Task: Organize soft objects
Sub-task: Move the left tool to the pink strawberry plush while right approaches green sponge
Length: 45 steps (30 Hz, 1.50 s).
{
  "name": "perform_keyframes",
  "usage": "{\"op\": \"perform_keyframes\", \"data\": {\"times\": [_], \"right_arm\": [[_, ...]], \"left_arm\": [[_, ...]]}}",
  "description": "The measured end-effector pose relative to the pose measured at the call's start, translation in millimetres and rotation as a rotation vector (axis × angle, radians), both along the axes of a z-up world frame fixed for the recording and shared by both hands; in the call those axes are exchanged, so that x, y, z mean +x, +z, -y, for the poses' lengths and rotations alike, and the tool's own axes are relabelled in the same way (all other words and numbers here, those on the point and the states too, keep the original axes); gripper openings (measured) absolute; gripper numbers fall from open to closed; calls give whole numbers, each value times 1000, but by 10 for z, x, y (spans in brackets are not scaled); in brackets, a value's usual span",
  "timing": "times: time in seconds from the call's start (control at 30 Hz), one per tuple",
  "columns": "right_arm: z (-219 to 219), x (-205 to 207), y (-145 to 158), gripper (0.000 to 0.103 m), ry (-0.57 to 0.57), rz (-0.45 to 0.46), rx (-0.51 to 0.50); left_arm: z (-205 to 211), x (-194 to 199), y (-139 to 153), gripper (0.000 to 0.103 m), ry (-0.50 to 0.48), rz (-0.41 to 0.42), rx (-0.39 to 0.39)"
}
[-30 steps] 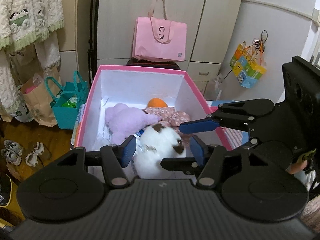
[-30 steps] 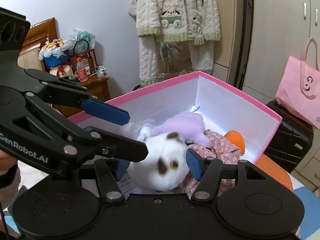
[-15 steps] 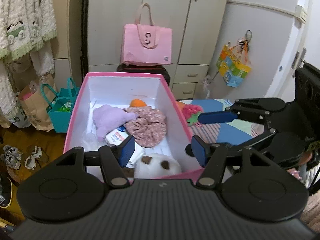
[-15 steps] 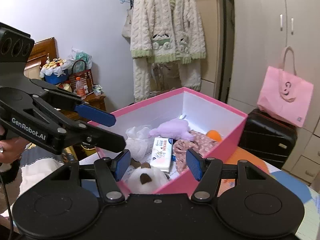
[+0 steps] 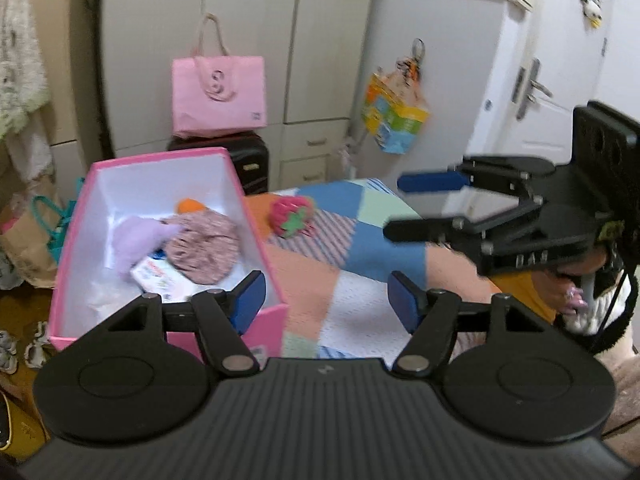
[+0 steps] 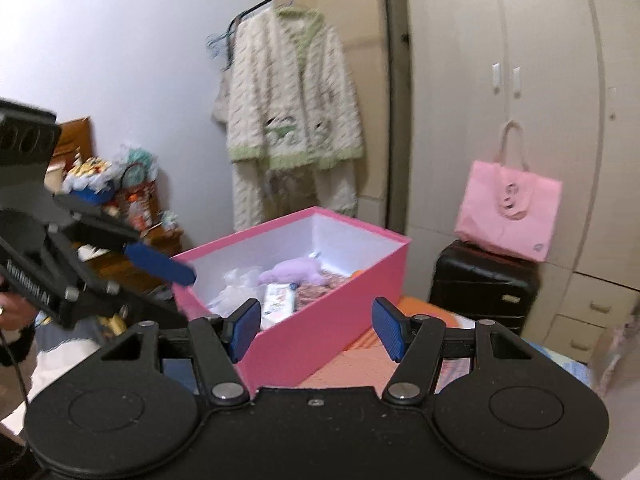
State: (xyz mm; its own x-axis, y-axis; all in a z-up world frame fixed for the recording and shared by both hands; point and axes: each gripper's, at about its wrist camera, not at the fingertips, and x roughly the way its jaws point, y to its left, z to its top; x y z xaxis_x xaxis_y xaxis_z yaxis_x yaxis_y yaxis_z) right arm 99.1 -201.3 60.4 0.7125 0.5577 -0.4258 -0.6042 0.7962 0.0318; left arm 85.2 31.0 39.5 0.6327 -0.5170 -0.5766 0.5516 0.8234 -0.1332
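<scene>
Left wrist view: empty left gripper [image 5: 326,306] beside pink box [image 5: 264,236].

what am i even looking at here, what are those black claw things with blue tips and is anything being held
They are two hand-held grippers, one in each of a person's hands, each with a camera looking along its fingers. One picture is from the left gripper, the other from the right gripper. Each also shows in the other's view. Both are open and empty; the left jaws have just been opening. A pink box holds soft toys, among them a purple plush. A strawberry plush lies on the patchwork blanket.
</scene>
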Motion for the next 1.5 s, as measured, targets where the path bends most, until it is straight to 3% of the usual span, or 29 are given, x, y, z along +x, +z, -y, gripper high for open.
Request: {"op": "perform_keyframes", "data": {"times": [0.23,0.4,0.63,0.77,0.97,1.13,1.3,1.5], "right_arm": [[327,-36,-48,67,-79,19,17],[618,46,-160,67,-145,48,79],[926,495,-377,67,-205,-12,77],[1051,835,-532,67,-168,-71,55],[1085,1166,-900,67,-97,-41,-101],[1057,1518,-1069,67,-17,-63,-120],[888,1835,-1211,66,79,-62,-139],[736,2088,-1318,66,144,-97,-137]], "left_arm": [[386,-18,-141,67,-65,-15,11],[684,39,-262,67,-70,20,29],[1072,319,-512,67,22,69,22],[1224,585,-625,67,76,39,15],[1398,973,-804,66,161,24,56],[1480,1315,-909,66,254,1,53],[1490,1658,-1005,65,408,16,61],[1435,1952,-1123,65,451,-54,45]]}}
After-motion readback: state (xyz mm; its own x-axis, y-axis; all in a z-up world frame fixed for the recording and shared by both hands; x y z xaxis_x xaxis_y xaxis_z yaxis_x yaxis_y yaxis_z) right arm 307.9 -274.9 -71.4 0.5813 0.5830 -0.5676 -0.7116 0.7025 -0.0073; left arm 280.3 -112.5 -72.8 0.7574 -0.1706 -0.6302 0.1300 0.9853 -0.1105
